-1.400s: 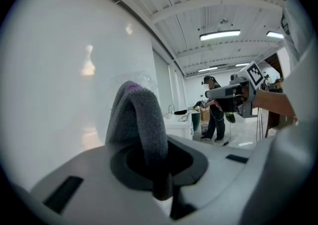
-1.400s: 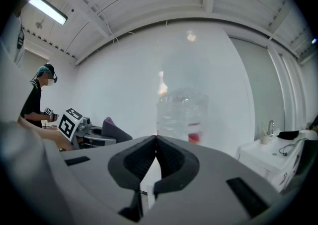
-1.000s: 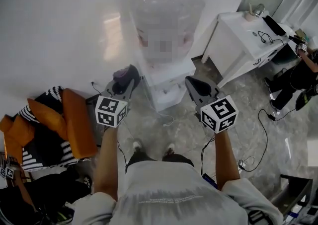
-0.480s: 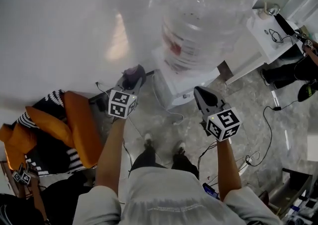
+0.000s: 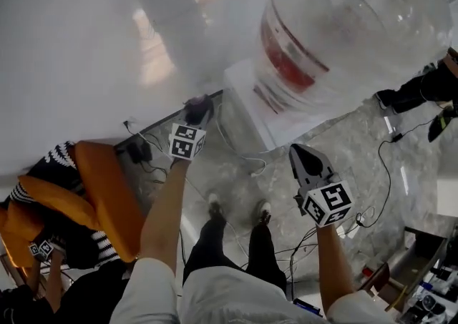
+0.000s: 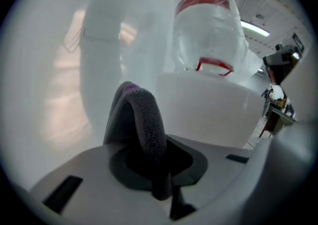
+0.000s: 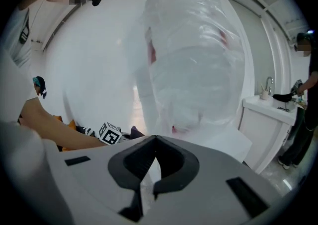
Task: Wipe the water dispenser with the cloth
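We judge this the approach. Our left tool pinches the grey cloth, and the water dispenser stands just ahead, seemingly untouched. Our right tool is pressed together, empty. Next we must press the cloth onto the white housing.

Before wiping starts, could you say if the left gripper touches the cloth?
Touching: the left gripper view shows the left gripper clamped on the cloth.

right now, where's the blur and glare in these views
Head view: water bottle smeared, bright glare patches on the wall. Left gripper view: fisheye bend, pinkish glare at left, cloth fairly sharp. Right gripper view: bottle soft and washed out, corners vignetted black.
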A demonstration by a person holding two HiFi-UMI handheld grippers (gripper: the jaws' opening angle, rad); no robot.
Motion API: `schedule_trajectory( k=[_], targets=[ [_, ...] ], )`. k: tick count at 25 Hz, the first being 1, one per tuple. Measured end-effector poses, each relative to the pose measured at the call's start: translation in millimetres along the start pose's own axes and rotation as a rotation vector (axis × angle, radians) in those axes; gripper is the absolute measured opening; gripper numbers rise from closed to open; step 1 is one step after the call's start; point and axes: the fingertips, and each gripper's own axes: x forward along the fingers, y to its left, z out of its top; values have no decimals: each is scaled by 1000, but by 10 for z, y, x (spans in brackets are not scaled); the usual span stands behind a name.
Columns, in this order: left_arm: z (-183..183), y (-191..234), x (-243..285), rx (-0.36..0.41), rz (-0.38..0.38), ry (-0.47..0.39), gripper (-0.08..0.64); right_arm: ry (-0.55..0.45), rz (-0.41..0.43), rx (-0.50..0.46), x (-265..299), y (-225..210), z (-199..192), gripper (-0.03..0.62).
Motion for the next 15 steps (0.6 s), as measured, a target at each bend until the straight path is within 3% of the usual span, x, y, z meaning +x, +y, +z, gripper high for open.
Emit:
schedule_trajectory(
  k=[6, 10, 15],
  targets=[
    [-974, 79, 848, -75, 26, 74, 34, 17, -89, -1, -75, -253, -392, 14],
    [-1510, 145, 1379, -161, 35, 61, 34, 6, -108, 25, -72, -311, -655, 14],
    [-1951, 77, 1940, -182, 27, 42, 34, 1, -140, 7, -25, -393, -1048, 14]
  ],
)
